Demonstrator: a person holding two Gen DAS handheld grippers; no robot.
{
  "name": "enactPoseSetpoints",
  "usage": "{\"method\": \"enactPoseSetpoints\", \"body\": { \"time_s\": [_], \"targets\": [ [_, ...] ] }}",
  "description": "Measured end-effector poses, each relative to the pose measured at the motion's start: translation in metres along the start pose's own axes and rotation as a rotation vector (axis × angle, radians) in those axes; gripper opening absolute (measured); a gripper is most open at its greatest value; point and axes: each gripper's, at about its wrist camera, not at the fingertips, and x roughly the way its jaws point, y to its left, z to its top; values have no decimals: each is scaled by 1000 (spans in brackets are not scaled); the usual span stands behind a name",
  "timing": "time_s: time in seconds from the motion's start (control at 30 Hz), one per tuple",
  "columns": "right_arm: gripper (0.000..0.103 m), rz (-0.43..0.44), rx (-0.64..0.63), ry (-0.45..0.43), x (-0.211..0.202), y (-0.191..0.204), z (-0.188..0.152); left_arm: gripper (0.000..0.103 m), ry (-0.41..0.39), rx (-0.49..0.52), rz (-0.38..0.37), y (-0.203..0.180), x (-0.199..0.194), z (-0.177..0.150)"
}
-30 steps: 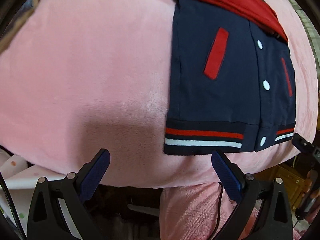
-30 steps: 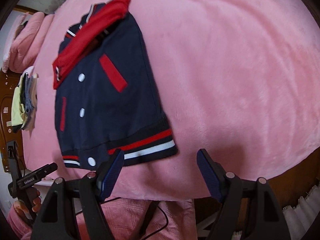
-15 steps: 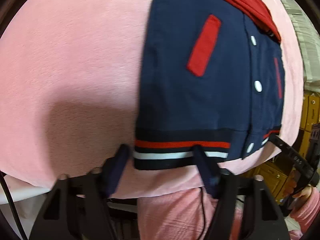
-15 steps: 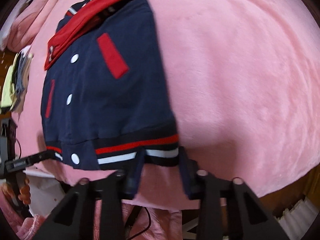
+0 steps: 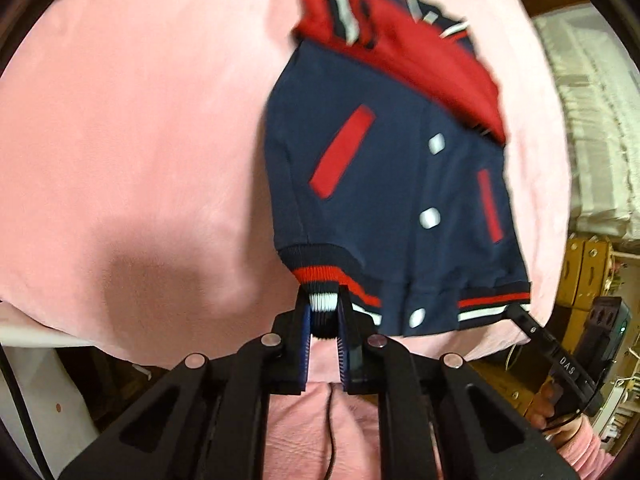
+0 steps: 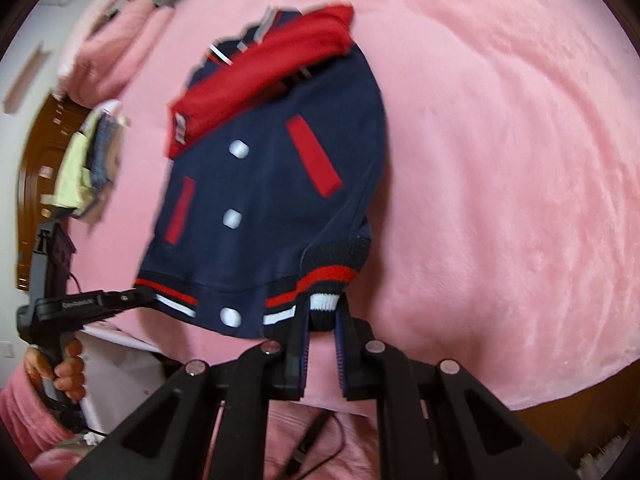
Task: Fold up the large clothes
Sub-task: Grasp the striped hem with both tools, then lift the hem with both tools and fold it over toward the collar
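Both grippers, spread wide over the near edge of the bed a second ago, have just been closing and now pinch the jacket's striped hem, each at 1 bottom corner, with the gathered rib lifted off the blanket.

Left wrist view: the left gripper (image 5: 324, 312) is clenched on the bunched red, white and navy hem (image 5: 320, 286), which fills the narrow gap between its blue pads. The navy jacket (image 5: 384, 200) lies front up on the pink blanket (image 5: 140, 140), which covers most of the picture. 3 white snaps run down its middle, a slanted red pocket strip sits on each side, and a red sleeve (image 5: 404, 48) lies folded across the top. At lower right the right gripper (image 5: 516, 310) reaches the opposite hem corner, with the person's hand (image 5: 546, 404) on its handle. Wooden furniture and pale curtain fill the right edge. A dark cable hangs below, over a pink sleeve.

Right wrist view: the right gripper (image 6: 322, 314) grasps its own hem corner (image 6: 326, 298) the same way, the rib crumpled between the pads. The jacket (image 6: 272, 200) stretches away from it, blurred. At left the left gripper (image 6: 140, 296) meets the far corner, fingers (image 6: 68, 372) wrapped round its grip. Beyond lie a pile of folded clothes (image 6: 88, 164) and a wooden bed frame (image 6: 36, 152).
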Motion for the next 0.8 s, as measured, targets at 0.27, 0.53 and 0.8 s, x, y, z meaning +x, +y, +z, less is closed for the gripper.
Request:
{"method": "enactPoseSetpoints", "body": {
  "time_s": [0.27,0.53,0.8],
  "targets": [
    [10,141,41,-135,-42,23,19,8,-54,-65,44,-26,-49,31],
    [10,249,203,-196,-65,24,72,6,-51,-116,97,-37,-104,91],
    [10,236,320,-211,-66,19,125,4,5,-170,99,-43,-105,162]
  ]
}}
